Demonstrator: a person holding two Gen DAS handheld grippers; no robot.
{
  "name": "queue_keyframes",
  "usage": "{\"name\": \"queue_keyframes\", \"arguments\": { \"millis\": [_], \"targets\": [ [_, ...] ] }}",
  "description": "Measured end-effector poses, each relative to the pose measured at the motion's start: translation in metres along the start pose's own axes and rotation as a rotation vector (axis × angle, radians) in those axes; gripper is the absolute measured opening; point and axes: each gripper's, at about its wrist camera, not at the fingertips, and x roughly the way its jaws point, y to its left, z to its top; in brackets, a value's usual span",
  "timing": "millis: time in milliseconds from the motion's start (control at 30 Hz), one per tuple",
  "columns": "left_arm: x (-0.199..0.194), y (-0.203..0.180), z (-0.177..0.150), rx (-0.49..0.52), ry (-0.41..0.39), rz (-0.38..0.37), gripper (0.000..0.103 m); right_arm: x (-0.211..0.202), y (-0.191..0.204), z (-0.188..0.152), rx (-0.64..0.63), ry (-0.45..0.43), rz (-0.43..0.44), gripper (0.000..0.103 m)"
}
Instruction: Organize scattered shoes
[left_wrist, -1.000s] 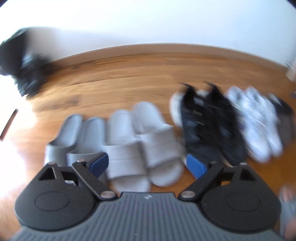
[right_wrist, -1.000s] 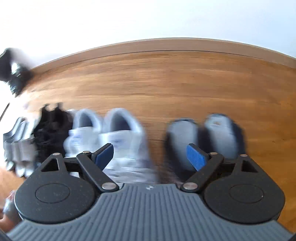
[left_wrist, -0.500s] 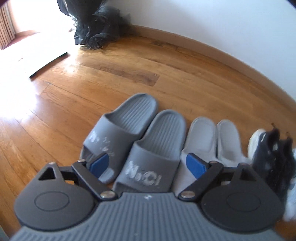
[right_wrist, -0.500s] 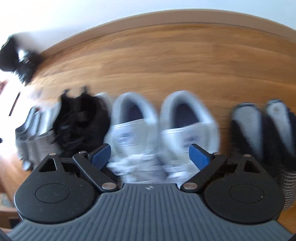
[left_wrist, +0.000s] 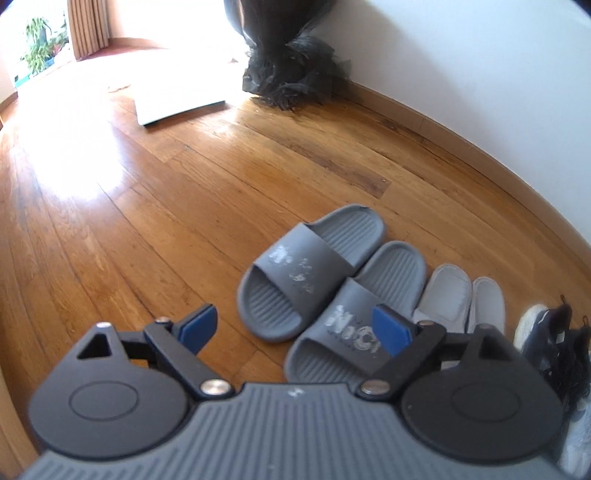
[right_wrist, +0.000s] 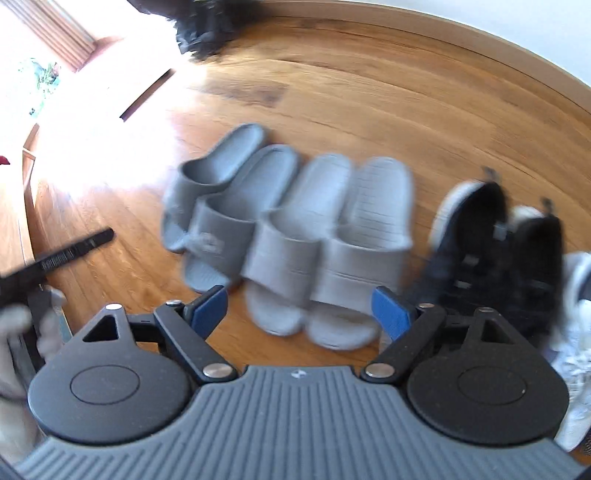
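Shoes stand in a row on the wooden floor, toes toward me. In the left wrist view a pair of dark grey slides (left_wrist: 325, 280) is at the row's left end, then light grey slides (left_wrist: 461, 299), then black sneakers (left_wrist: 561, 354). My left gripper (left_wrist: 295, 328) is open and empty above the dark grey slides. In the right wrist view, which is blurred, I see the dark grey slides (right_wrist: 221, 206), light grey slides (right_wrist: 328, 240), black sneakers (right_wrist: 495, 251) and a white sneaker (right_wrist: 576, 354). My right gripper (right_wrist: 299, 310) is open and empty over the light grey slides.
A white wall with a wooden skirting board (left_wrist: 461, 136) runs behind the row. A dark bunched curtain (left_wrist: 291, 74) hangs at the far corner beside a bright sunlit patch and a white flat board (left_wrist: 177, 103). The other hand-held gripper (right_wrist: 33, 266) shows at the left of the right wrist view.
Both grippers have swung left along the row. The left view went from the light slides to the dark grey slides; the right view went from the white sneakers to the slides. Both stayed open.
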Motion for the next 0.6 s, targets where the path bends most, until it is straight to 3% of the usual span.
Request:
{"name": "queue_keyframes", "arguments": {
  "millis": [167, 300, 500, 567, 600],
  "targets": [
    [-0.021, 0.023, 0.000, 0.033, -0.029, -0.005, 0.091, 0.018, 0.056, -0.006, 0.032, -0.016, 0.006, 0.080],
    [-0.021, 0.043, -0.011, 0.032, -0.007, -0.039, 0.091, 0.031, 0.081, -0.010, -0.047, -0.075, -0.028, 0.080],
    [-0.028, 0.065, -0.029, -0.058, -0.093, -0.078, 0.092, 0.084, 0.108, 0.027, -0.124, -0.194, 0.016, 0.080],
    [-0.030, 0.069, -0.032, -0.081, -0.106, -0.083, 0.092, 0.115, 0.115, 0.048, -0.128, -0.202, 0.034, 0.070],
    [-0.030, 0.072, -0.033, -0.093, -0.113, -0.085, 0.092, 0.132, 0.117, 0.059, -0.122, -0.194, 0.032, 0.060]
  ]
}}
